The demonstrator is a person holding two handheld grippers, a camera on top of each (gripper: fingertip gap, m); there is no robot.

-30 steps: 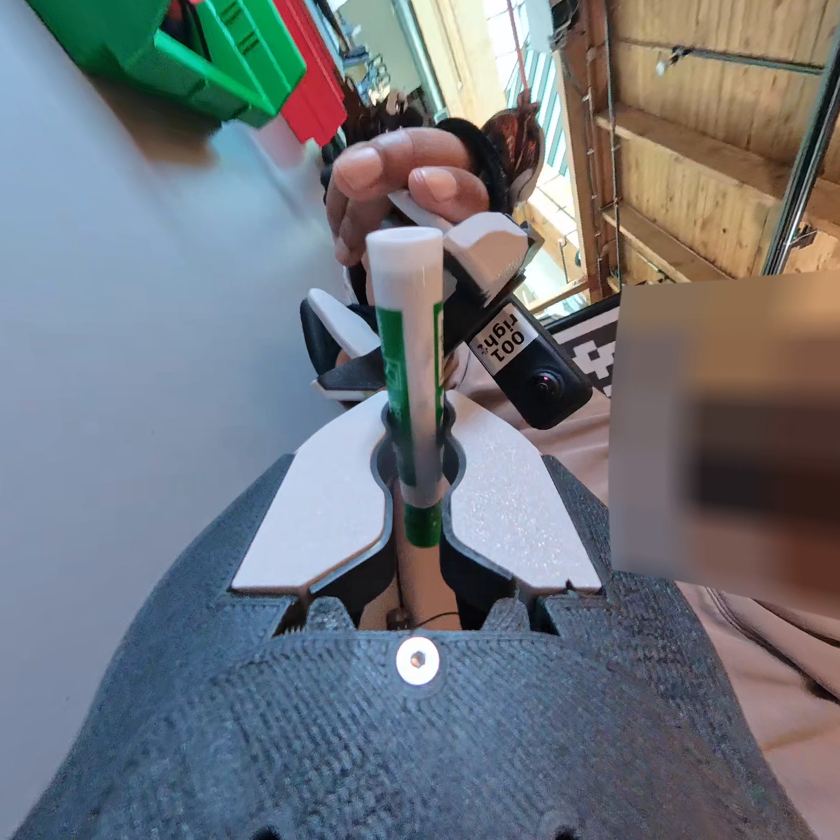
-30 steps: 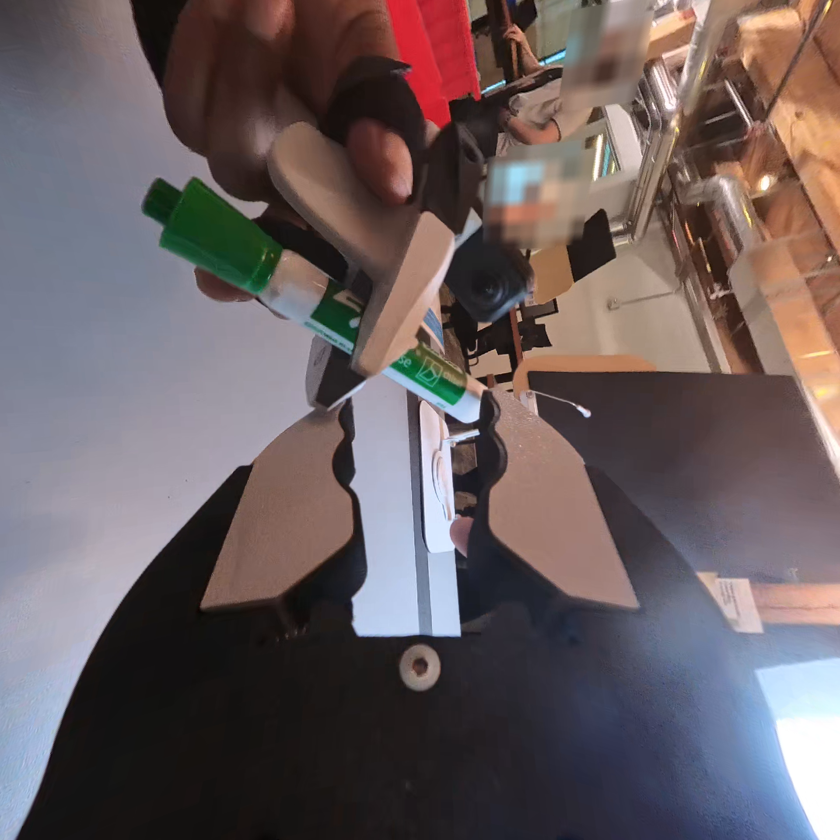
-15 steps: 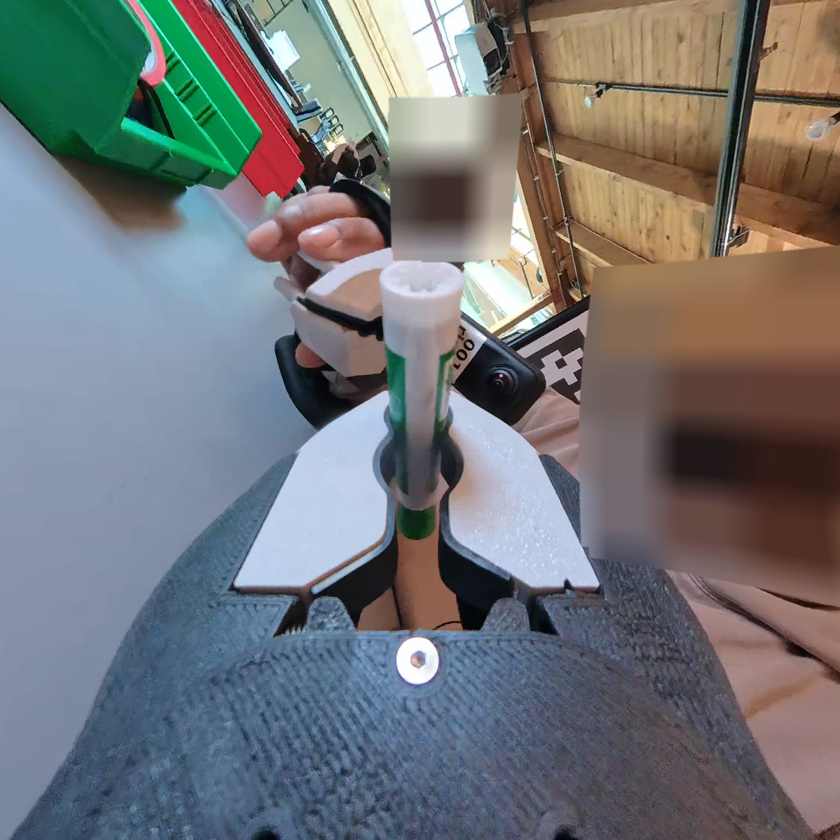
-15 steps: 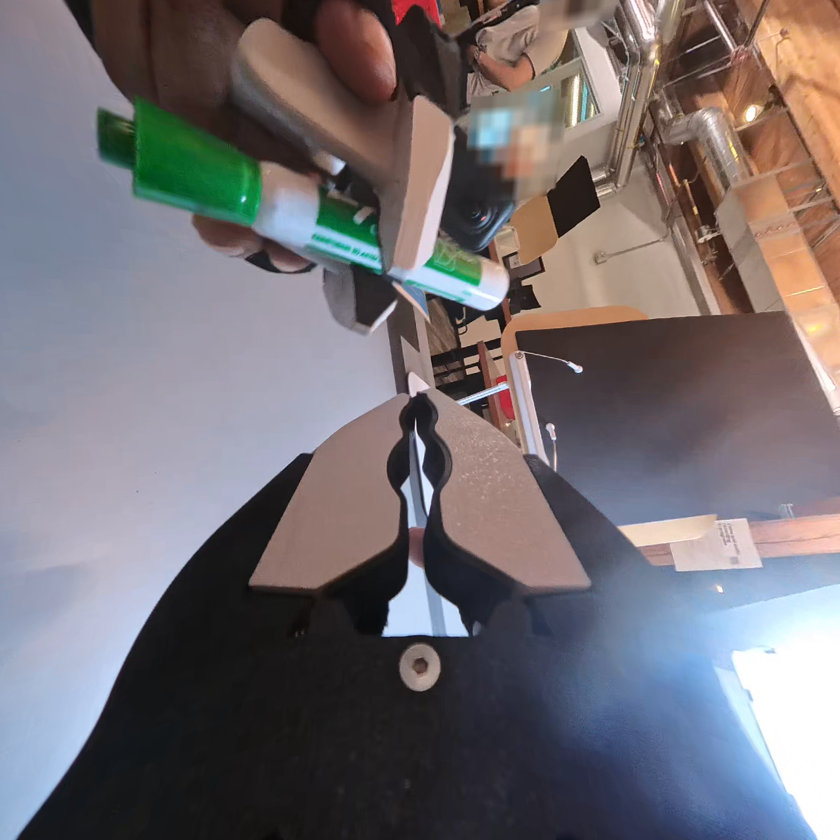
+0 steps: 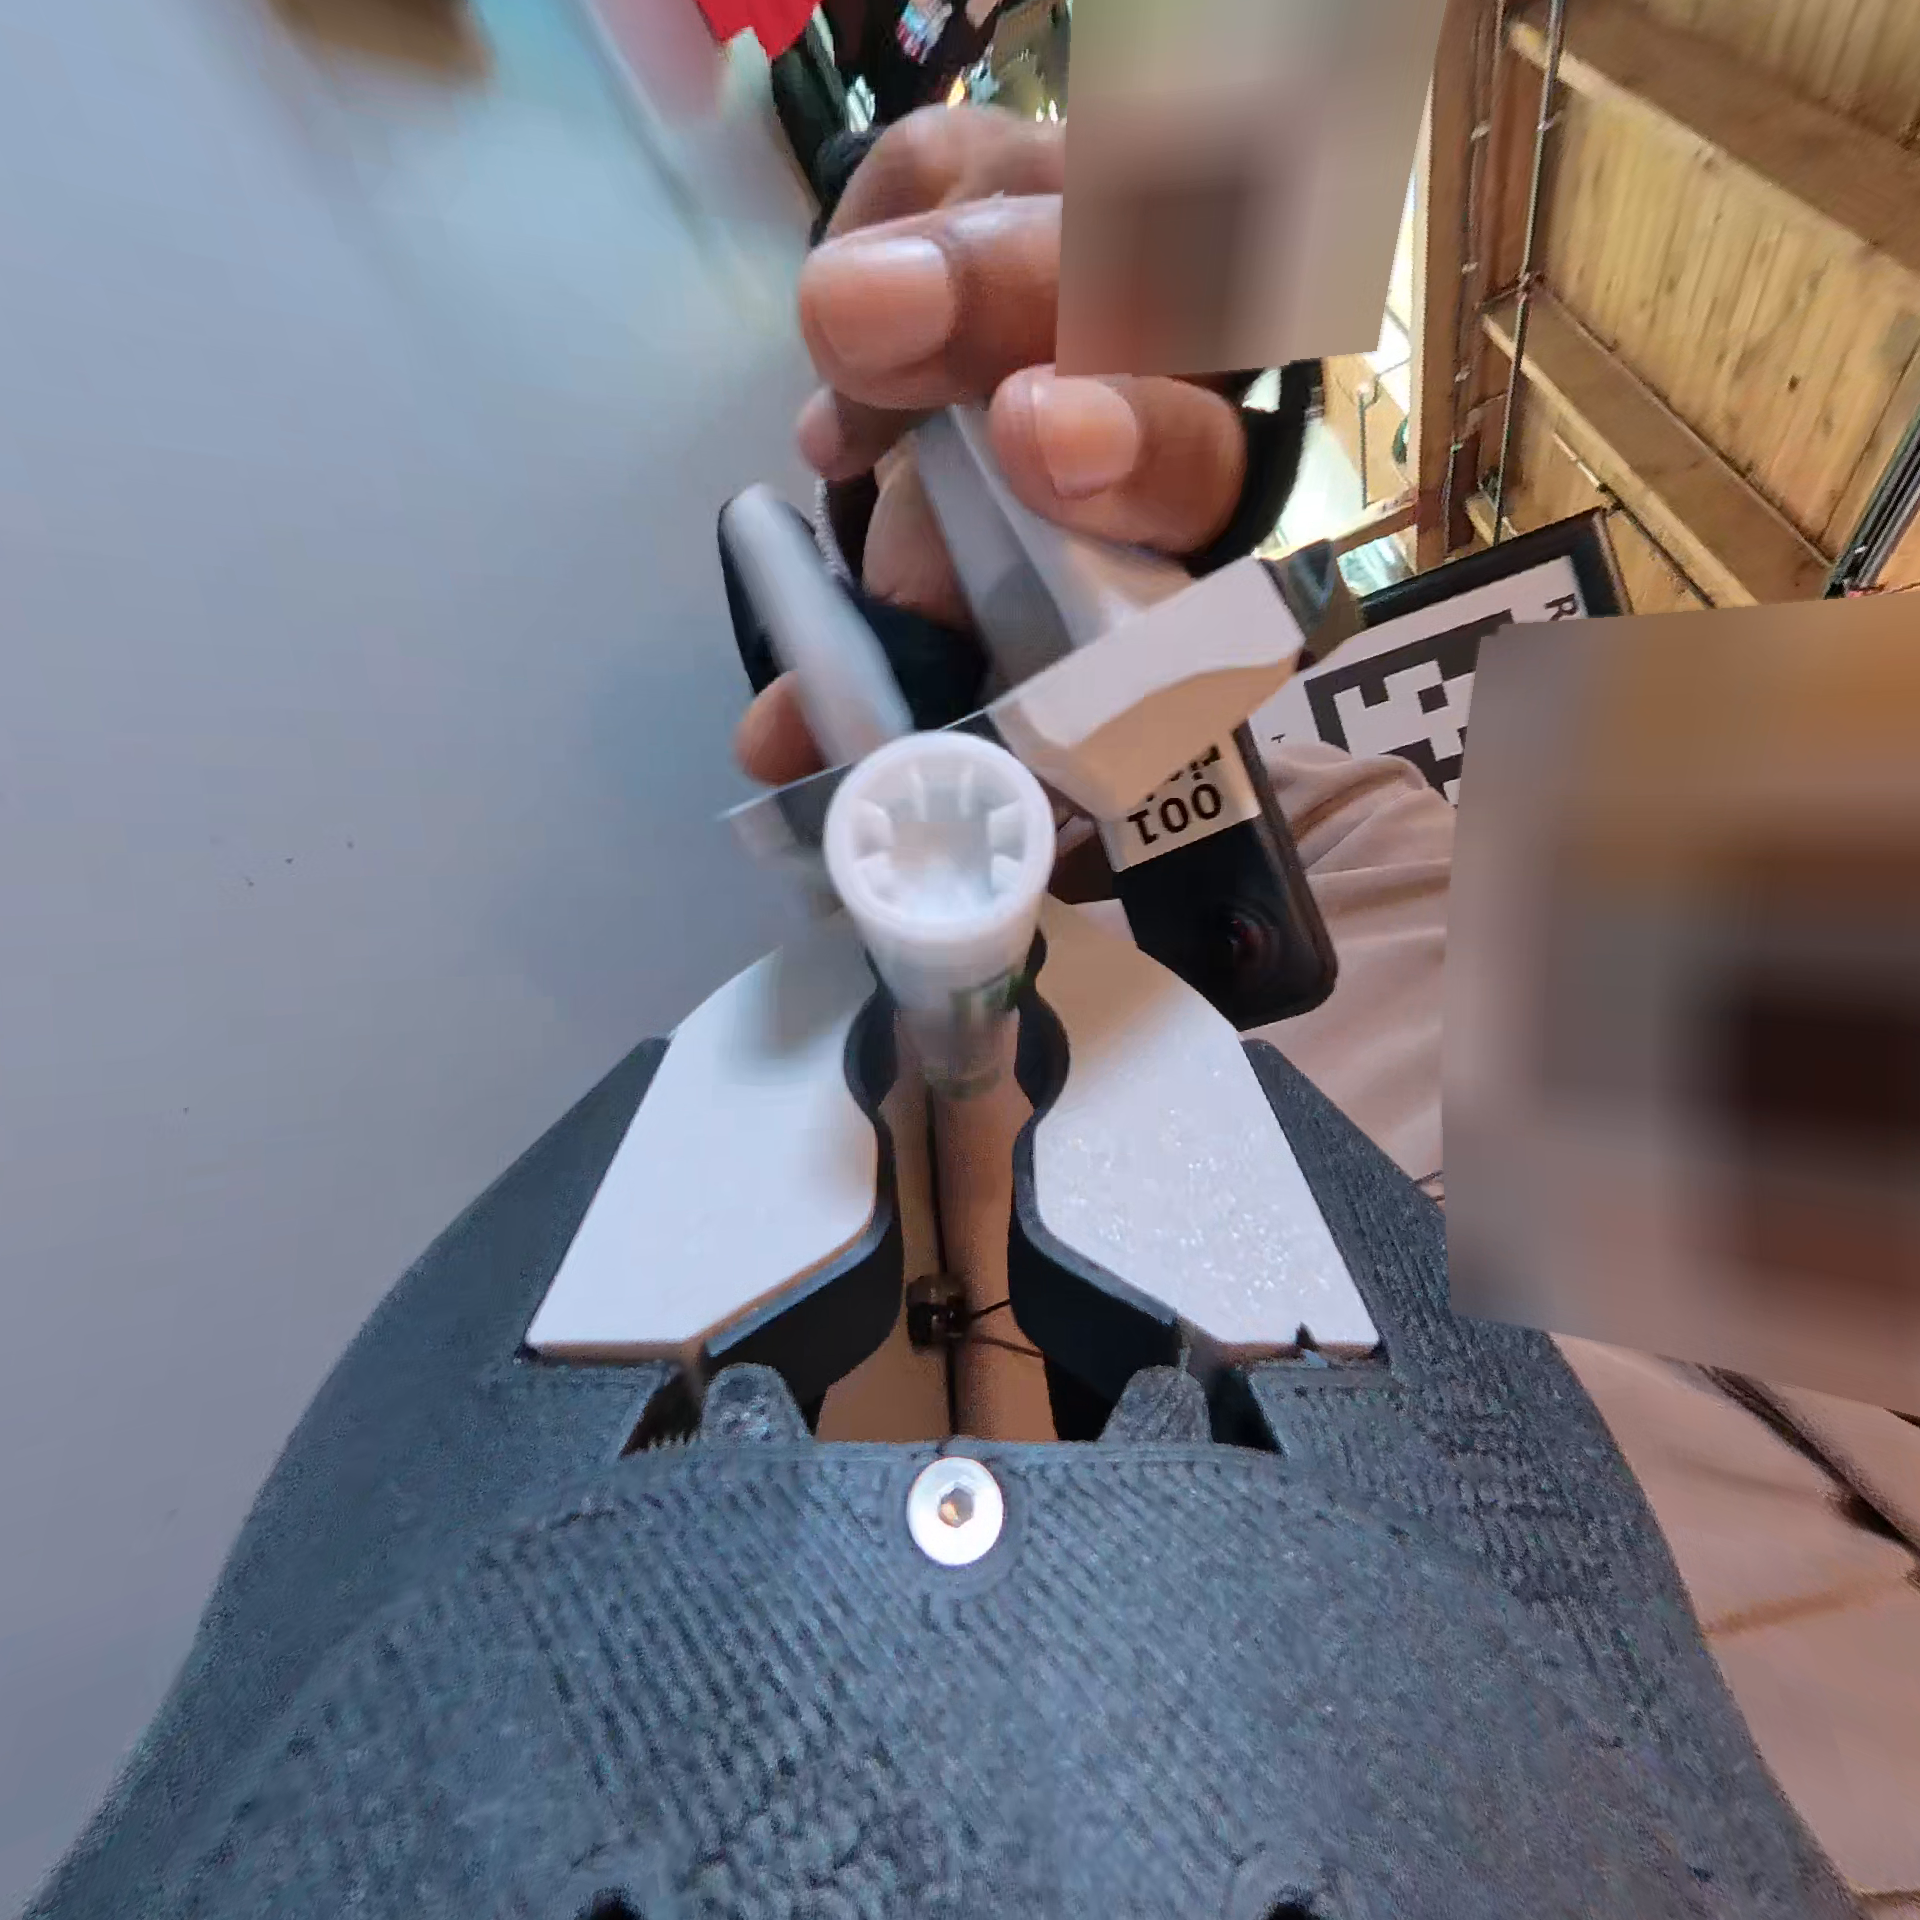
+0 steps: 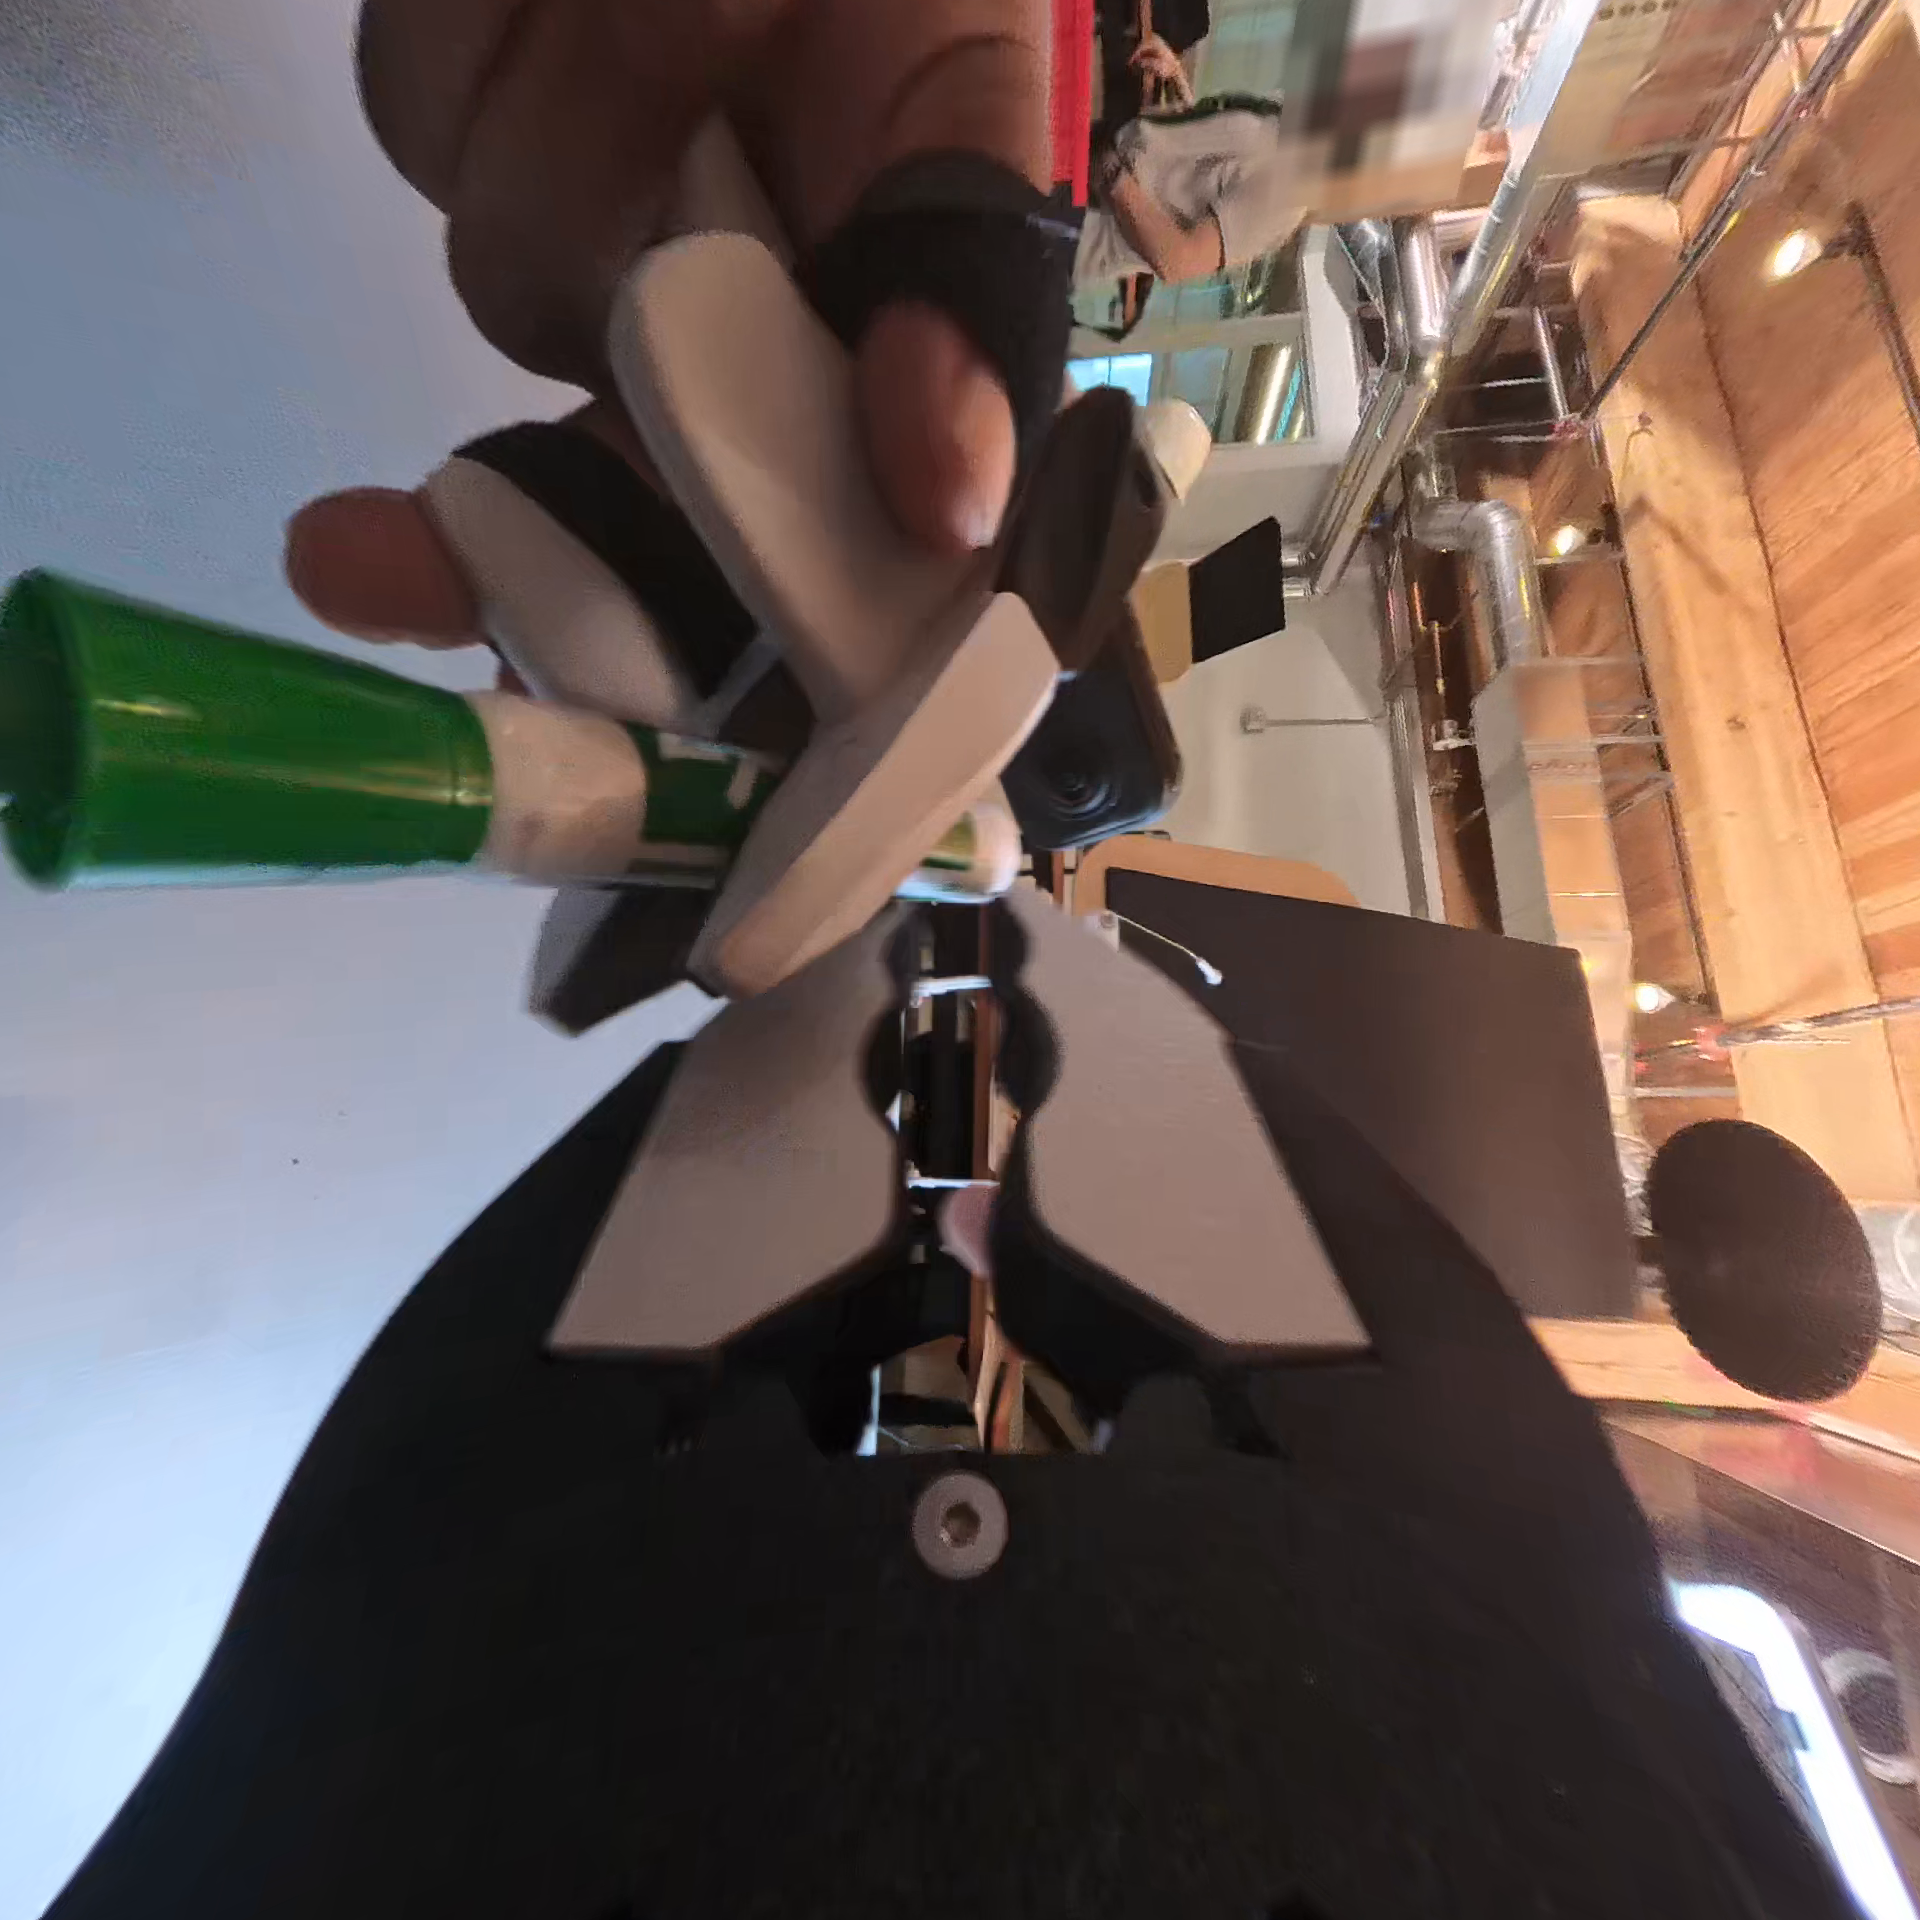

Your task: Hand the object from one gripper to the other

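Mid-handover: one marker point(image 5: 940, 904), white body with green cap, clamped in the left gripper point(image 5: 951, 1049), white end pointing at the right gripper point(image 6: 951, 935). Right gripper empty, parted by a narrow gap, just below the marker. Next, probably: widen, straddle the barrel, close, then release left. Two grippers, one marker.

Timber wall point(image 6: 1808, 582), grey tabletop point(image 5: 312, 727)

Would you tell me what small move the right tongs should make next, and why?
Probably ease the right tongs forward around the marker at its white end: they stand slightly apart and empty, that end lies just beyond their tips, and the left tongs grip the marker.
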